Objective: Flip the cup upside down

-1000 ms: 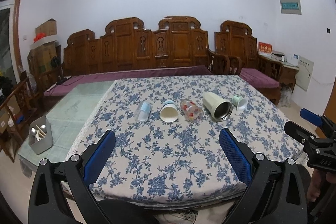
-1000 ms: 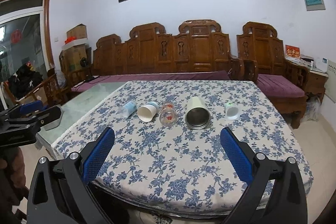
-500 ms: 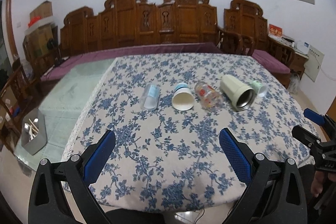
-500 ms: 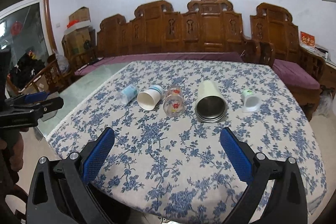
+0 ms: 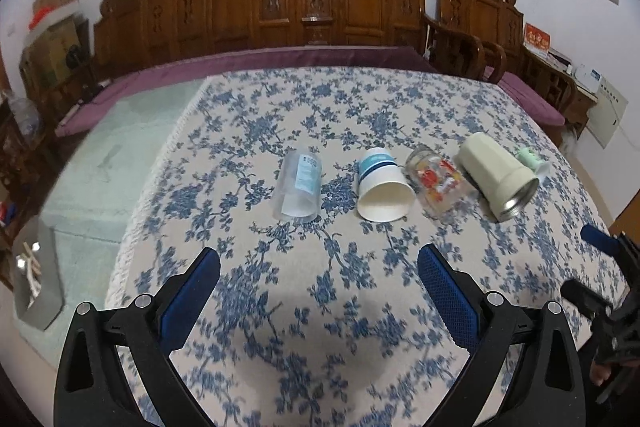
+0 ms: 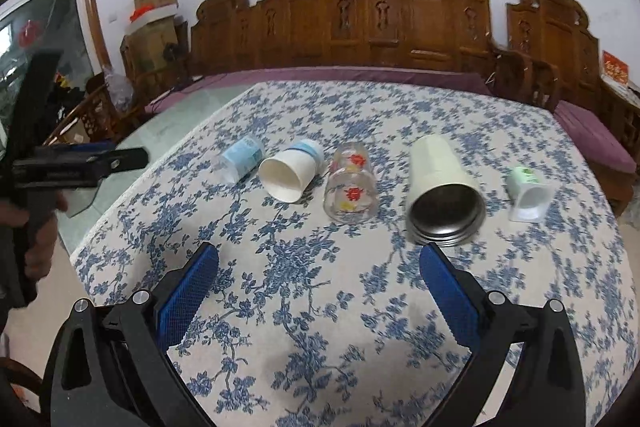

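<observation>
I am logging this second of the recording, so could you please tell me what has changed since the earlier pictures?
Both grippers, left and right, moved forward and tilted down toward the row of cups, which now looks larger. Neither took hold of anything; both remain open. The five cups, such as the paper cup, lie unmoved on the tablecloth.

Floral-cloth table (image 5: 320, 307) w/ five tipped cups (image 5: 383, 187)

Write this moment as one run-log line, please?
phase: approach | left gripper: open, empty | right gripper: open, empty | five cups: lying sideways on tablecloth

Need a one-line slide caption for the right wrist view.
Open right gripper faces five cups lying sideways on the floral tablecloth.
</observation>
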